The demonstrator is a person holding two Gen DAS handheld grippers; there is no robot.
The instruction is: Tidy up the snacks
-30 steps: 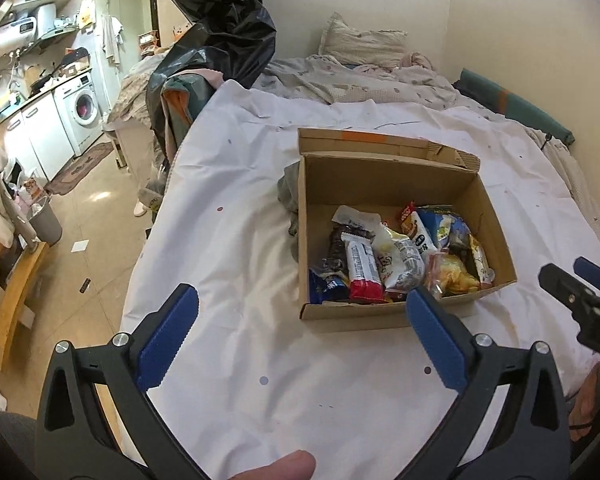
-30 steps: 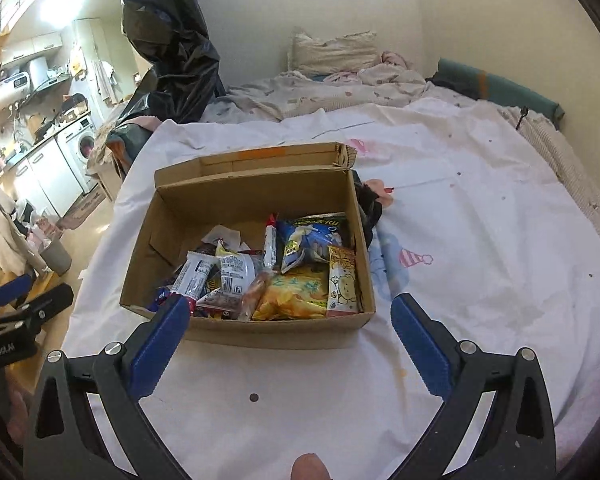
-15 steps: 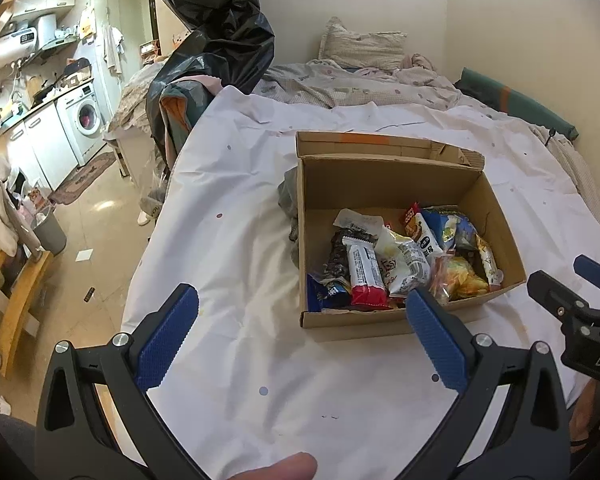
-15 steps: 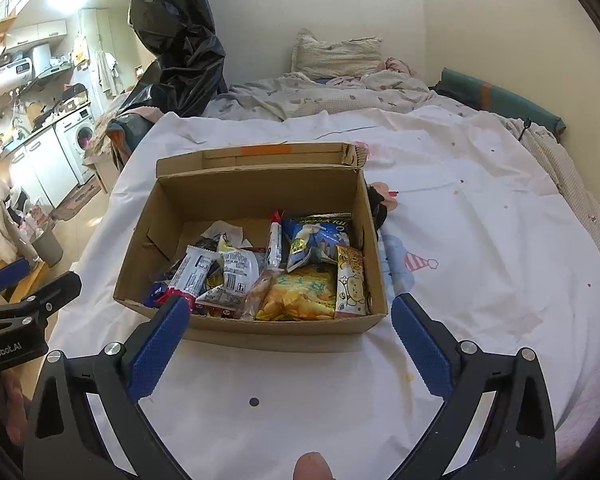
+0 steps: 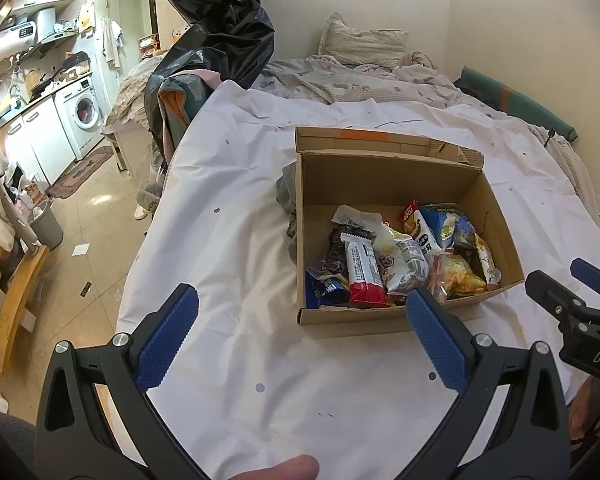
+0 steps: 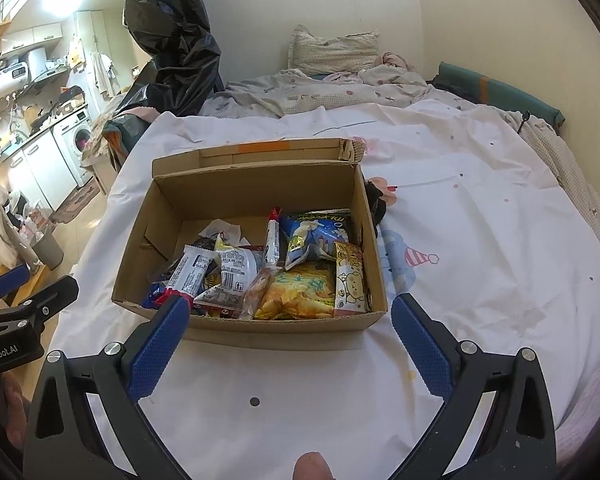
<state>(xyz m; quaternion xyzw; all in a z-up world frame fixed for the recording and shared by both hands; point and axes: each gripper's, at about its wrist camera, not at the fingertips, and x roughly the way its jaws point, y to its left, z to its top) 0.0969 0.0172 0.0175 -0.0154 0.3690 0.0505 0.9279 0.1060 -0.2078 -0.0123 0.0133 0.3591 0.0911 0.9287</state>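
Left wrist view: the left gripper [image 5: 300,324], fingers wide and empty, hovers over a white sheet [image 5: 228,248] on the bed, near a cardboard box [image 5: 384,176] of snacks [image 5: 400,256].

Right wrist view: the right gripper [image 6: 290,338], fingers likewise wide, faces the box's [image 6: 260,192] near wall.

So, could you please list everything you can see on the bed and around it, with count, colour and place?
cardboard box: one, brown, open, on the sheet
snack packets: several, mixed colours, piled inside the box
bed sheet: one, white with small dots, under the box
pillow: one, pale, at the wall
plastic bag: one, black, beside the bed
washing machine: one, white, in the kitchen
left tongs: one, black with blue pads, open
right tongs: one, black with blue pads, open
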